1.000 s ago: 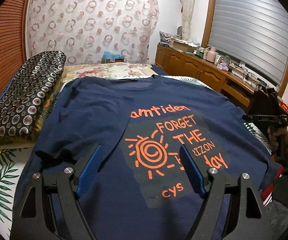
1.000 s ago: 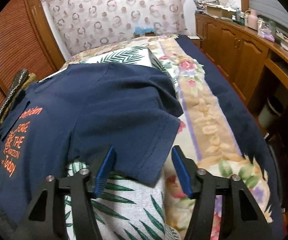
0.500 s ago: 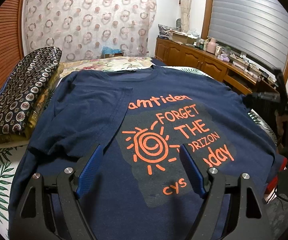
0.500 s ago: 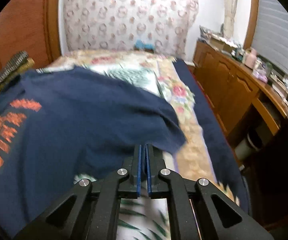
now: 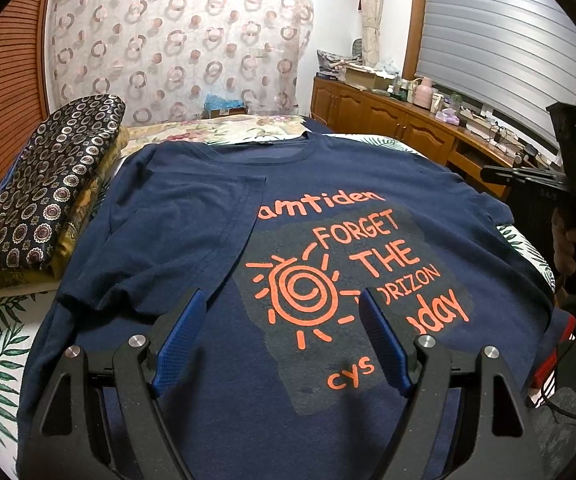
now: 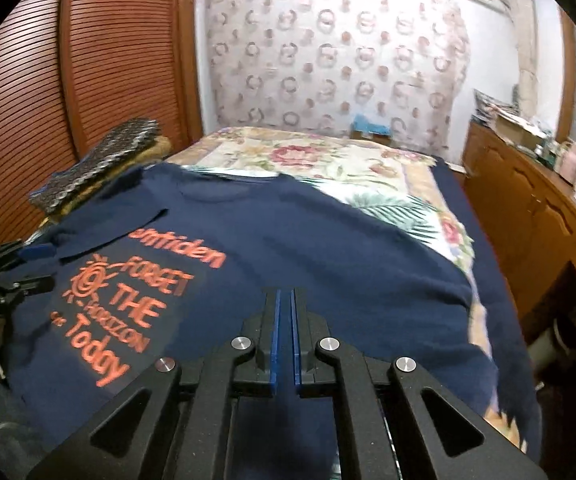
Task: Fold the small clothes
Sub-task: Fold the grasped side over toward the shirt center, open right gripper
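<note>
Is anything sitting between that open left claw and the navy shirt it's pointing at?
Nothing visible does. The left gripper hangs open right over the navy T-shirt, with only shirt fabric between its fingers. The patterned cushion lies off to the side, beside the folded-in sleeve.

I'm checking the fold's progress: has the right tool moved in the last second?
Yes. The right tool, then open at the shirt's right sleeve edge, now sits nearly shut over the navy T-shirt, raised and swung left: the louvered door now fills more of its view.
</note>
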A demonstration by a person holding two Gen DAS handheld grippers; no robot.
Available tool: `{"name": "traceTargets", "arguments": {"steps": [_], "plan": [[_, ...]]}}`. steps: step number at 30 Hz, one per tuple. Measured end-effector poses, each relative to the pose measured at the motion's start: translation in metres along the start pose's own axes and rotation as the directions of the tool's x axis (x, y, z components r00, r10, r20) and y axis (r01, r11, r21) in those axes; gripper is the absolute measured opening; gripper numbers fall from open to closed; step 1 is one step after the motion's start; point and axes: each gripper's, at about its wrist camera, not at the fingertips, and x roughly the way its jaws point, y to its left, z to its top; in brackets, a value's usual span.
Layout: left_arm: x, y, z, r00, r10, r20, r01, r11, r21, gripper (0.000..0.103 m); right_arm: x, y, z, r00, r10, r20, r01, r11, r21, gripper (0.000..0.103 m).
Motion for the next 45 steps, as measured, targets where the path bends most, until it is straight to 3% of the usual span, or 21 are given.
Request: {"name": "traceTargets", "arguments": {"steps": [1, 3, 6, 11, 15, 16, 18, 21, 24, 28, 32, 37, 39, 43, 45], "plan": [[0.000, 0.000, 0.000, 1.000, 0.001, 0.000, -0.001, 1.000, 0.000, 0.080, -0.001, -0.012, -0.003, 1.000, -0.031, -0.006, 0.031, 0.999, 0.019, 0.010], [0.000, 0.000, 0.000, 1.000, 0.003, 0.002, -0.003, 1.000, 0.002, 0.080, -0.006, -0.024, -0.006, 0.995, -0.100, -0.017, 0.100, 0.994, 0.040, 0.039], [-0.001, 0.000, -0.001, 1.000, 0.004, 0.002, -0.004, 1.000, 0.002, 0.080, -0.009, -0.059, -0.019, 0.983, -0.181, -0.044, 0.184, 0.977, 0.103, 0.058], [-0.001, 0.000, -0.001, 1.000, 0.005, 0.002, -0.005, 1.000, 0.002, 0.080, -0.003, -0.110, -0.048, 0.970, -0.198, -0.139, 0.227, 0.944, 0.240, 0.059], [-0.001, 0.000, -0.001, 1.000, 0.004, 0.000, -0.004, 1.000, 0.002, 0.080, 0.009, -0.130, -0.059, 0.975, -0.111, -0.194, 0.171, 0.930, 0.325, 0.058], [0.000, 0.000, -0.001, 1.000, 0.004, 0.001, -0.004, 1.000, 0.002, 0.080, 0.011, -0.131, -0.059, 0.974, -0.102, -0.201, 0.166, 0.929, 0.331, 0.054], [0.000, 0.000, -0.001, 1.000, 0.006, 0.000, -0.006, 1.000, 0.003, 0.080, 0.015, -0.134, -0.053, 0.976, -0.095, -0.196, 0.157, 0.932, 0.327, 0.026], [0.000, 0.000, -0.001, 1.000, 0.004, -0.001, -0.004, 1.000, 0.002, 0.080, 0.017, -0.127, -0.039, 0.968, -0.171, -0.184, 0.214, 0.945, 0.247, 0.003], [0.000, 0.000, -0.002, 1.000, 0.006, -0.001, -0.006, 1.000, 0.001, 0.080, 0.010, -0.112, -0.026, 0.974, -0.189, -0.121, 0.211, 0.956, 0.203, 0.002], [0.000, 0.000, -0.001, 1.000, 0.006, -0.001, -0.006, 1.000, 0.002, 0.080, -0.002, -0.083, -0.005, 0.987, -0.157, -0.029, 0.159, 0.976, 0.150, 0.002], [0.000, 0.000, -0.001, 1.000, 0.006, -0.001, -0.006, 1.000, 0.001, 0.080, -0.008, -0.032, 0.006, 0.998, -0.056, 0.024, 0.055, 0.997, 0.046, 0.002], [0.001, 0.001, -0.002, 1.000, 0.006, 0.001, -0.006, 1.000, -0.002, 0.080, 0.009, 0.016, -0.007, 0.994, 0.106, -0.028, -0.106, 0.994, -0.016, 0.003], [0.001, 0.001, -0.003, 1.000, 0.006, 0.001, -0.006, 1.000, -0.003, 0.080, 0.017, 0.024, -0.015, 0.993, 0.106, -0.061, -0.108, 0.993, -0.037, 0.017], [0.001, 0.001, -0.003, 1.000, 0.009, 0.002, -0.009, 1.000, -0.002, 0.080, 0.025, 0.016, -0.015, 0.992, 0.099, -0.083, -0.102, 0.994, -0.027, 0.029], [0.001, 0.001, -0.003, 1.000, 0.008, 0.001, -0.008, 1.000, -0.001, 0.080, 0.023, 0.005, -0.006, 0.994, 0.082, -0.074, -0.083, 0.997, -0.006, 0.045]]}}
